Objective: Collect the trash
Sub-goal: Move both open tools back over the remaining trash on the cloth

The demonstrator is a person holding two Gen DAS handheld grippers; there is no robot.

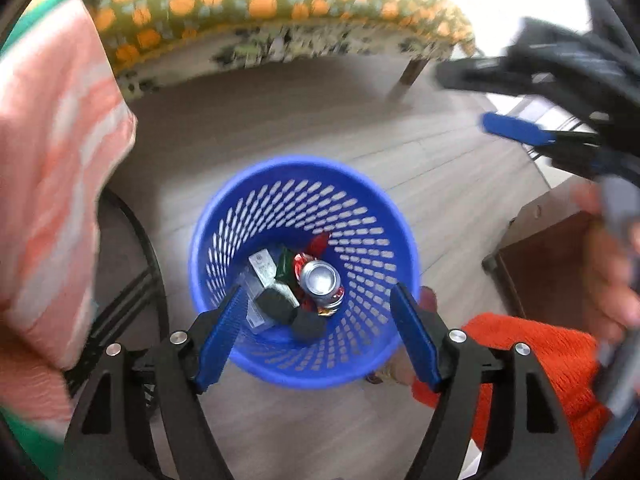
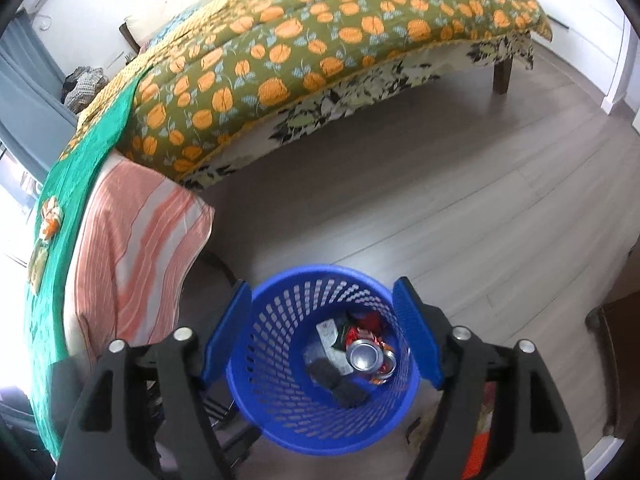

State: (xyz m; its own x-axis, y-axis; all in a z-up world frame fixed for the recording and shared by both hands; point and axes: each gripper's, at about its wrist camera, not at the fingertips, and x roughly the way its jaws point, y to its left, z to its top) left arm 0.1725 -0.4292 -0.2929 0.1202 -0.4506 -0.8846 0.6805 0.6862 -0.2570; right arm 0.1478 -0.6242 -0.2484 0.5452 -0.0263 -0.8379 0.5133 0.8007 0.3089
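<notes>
Both claws hang spread and empty above the blue basket (image 1: 208,240) – left claw (image 1: 316,332) and right claw (image 2: 324,332) point down into it; the trash (crushed can (image 1: 320,278), wrappers) lies directly below, inside

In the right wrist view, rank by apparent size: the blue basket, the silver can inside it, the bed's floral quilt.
1. Floral quilt, largest.
2. Blue basket.
3. Silver can, smallest.
The basket sits much nearer the camera, yet the quilt looks bigger.
</notes>
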